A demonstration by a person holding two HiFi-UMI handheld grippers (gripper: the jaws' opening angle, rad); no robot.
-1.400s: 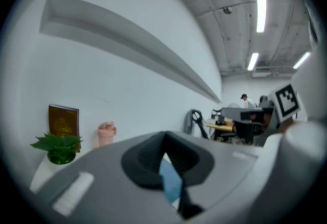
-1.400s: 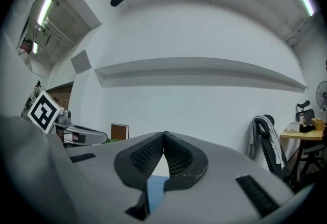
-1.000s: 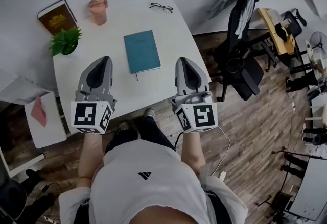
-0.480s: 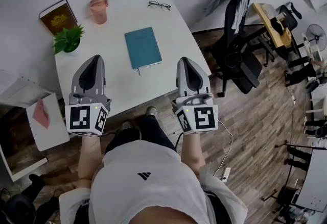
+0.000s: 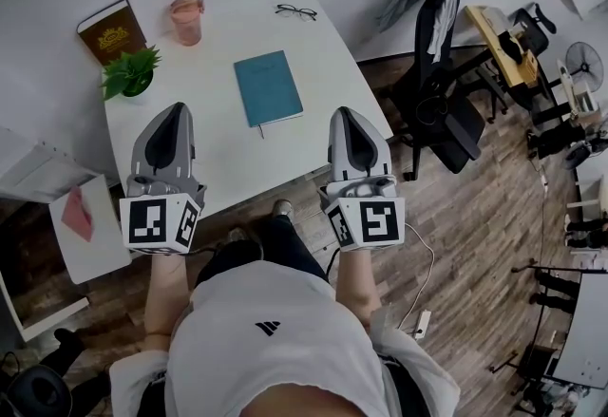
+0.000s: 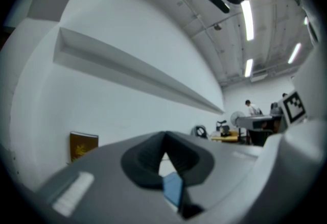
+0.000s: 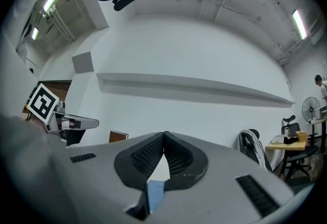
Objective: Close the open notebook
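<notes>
The teal notebook [image 5: 268, 87] lies closed and flat on the white table [image 5: 218, 159], a thin ribbon sticking out at its near edge. My left gripper [image 5: 179, 111] hovers at the table's front left, shut and holding nothing. My right gripper [image 5: 342, 113] hangs over the front right corner, its jaws also shut and holding nothing. Both point away from the person, one on each side of the notebook and nearer than it. A slice of the blue cover shows below the closed jaws in the left gripper view [image 6: 172, 190] and the right gripper view [image 7: 155, 192].
A brown book [image 5: 107, 28], a pink cup [image 5: 185, 18], glasses [image 5: 296, 11] and a small green plant [image 5: 130, 73] sit along the table's far side. A black office chair [image 5: 437, 102] with clothing stands to the right. A low white shelf [image 5: 85, 225] is at the left.
Both grippers have drawn back a little from the notebook toward the person. The notebook has stayed closed and in place.
</notes>
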